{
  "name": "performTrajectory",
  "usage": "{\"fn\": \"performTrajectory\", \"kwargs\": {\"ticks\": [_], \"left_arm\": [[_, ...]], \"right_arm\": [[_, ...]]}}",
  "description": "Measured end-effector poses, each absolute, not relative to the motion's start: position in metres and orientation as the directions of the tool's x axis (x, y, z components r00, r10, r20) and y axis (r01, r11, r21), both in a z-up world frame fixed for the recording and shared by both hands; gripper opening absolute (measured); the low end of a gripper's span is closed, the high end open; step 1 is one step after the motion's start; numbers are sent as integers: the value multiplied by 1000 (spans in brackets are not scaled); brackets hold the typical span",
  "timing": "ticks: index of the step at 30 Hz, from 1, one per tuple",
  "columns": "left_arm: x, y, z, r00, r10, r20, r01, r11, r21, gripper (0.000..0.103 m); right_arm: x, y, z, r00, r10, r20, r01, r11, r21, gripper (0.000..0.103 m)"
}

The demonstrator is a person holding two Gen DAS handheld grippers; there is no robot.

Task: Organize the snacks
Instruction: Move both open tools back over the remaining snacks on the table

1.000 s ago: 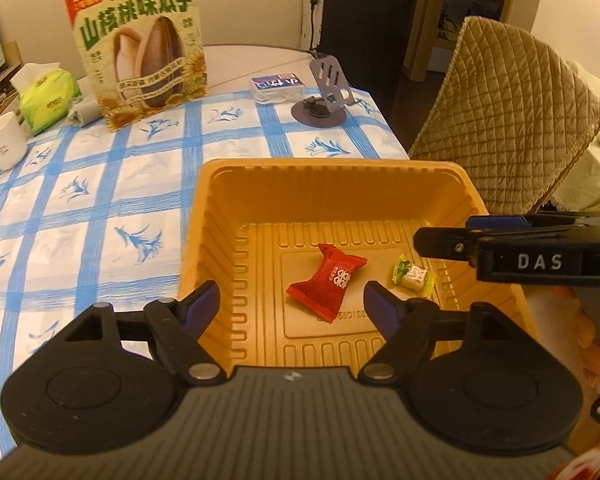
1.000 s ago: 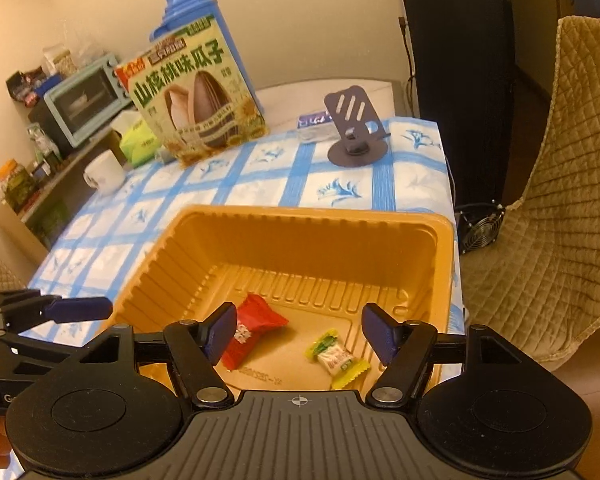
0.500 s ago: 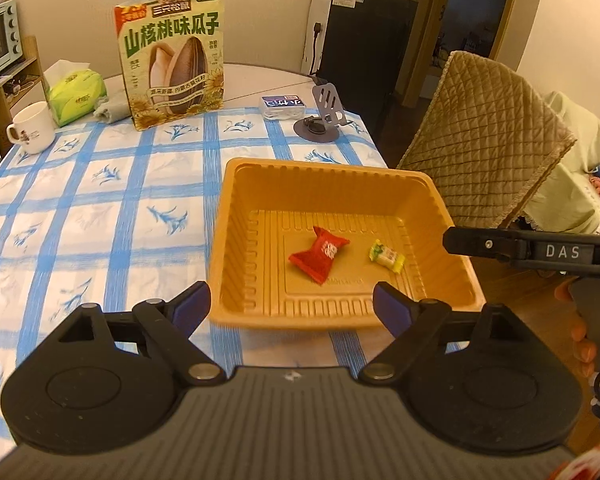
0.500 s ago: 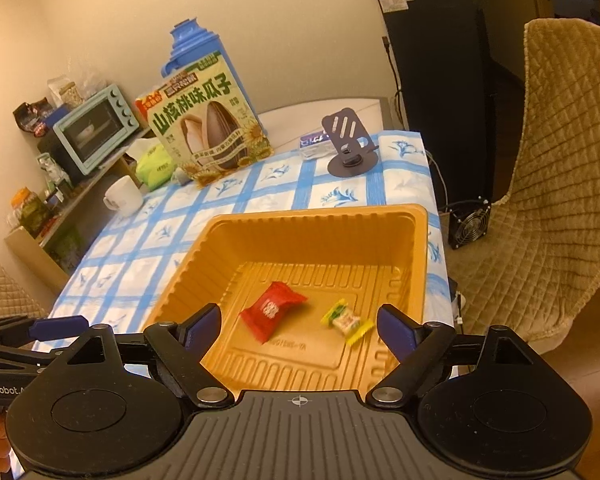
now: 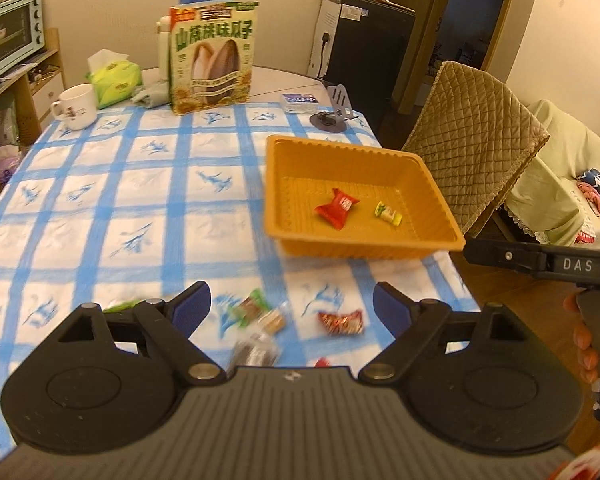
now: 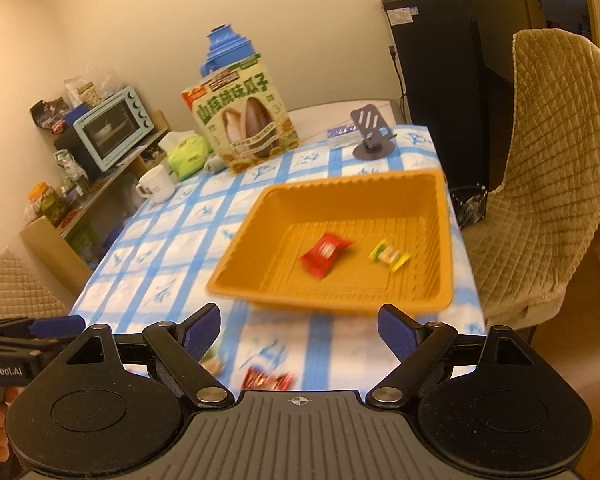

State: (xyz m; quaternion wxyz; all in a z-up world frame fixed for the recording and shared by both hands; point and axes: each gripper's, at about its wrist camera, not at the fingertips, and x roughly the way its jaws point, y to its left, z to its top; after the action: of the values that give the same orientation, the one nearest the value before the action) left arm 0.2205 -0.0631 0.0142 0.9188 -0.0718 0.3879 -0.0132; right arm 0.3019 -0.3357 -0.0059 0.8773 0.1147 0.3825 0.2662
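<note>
An orange tray (image 5: 284, 184) (image 6: 244, 256) stands near the right edge of the blue-checked table. Inside it lie a red-wrapped snack (image 5: 337, 211) (image 6: 324, 254) and a small yellow-green candy (image 5: 388, 213) (image 6: 388, 255). Several loose snacks lie on the cloth in front of the tray: a green one (image 5: 249, 307), a tan one (image 5: 274, 320), a red one (image 5: 340, 322) (image 6: 266, 380) and a dark one (image 5: 254, 354). My left gripper (image 5: 292, 306) hangs open above these loose snacks, nothing between its fingers. My right gripper (image 6: 300, 334) is open too, short of the tray and empty.
At the table's far end stand a large sunflower-seed bag (image 5: 212, 58), a white mug (image 5: 76, 106), a green tissue pack (image 5: 114, 82) and a grey phone stand (image 5: 334, 114). A quilted chair (image 5: 468, 136) sits close to the table's right edge.
Both grippers pulled back from over the tray and rose, and their jaws widened. The tray with its two snacks now lies farther off, and loose snacks on the cloth came into view.
</note>
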Motion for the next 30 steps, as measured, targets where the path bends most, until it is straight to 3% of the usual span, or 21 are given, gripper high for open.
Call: {"fn": "performTrajectory", "kwargs": {"ticks": [16,30], "left_arm": [[124,-6,-4,673,-52,-737,-50,992,-115,87],[90,20,-20,657,-17,-754,-97,990,-107,87]], "right_arm": [[195,-288,-17,521,542,-659,-363,840,404,86],[164,-255,-39,471,530,-705,-375,844,384,86]]}}
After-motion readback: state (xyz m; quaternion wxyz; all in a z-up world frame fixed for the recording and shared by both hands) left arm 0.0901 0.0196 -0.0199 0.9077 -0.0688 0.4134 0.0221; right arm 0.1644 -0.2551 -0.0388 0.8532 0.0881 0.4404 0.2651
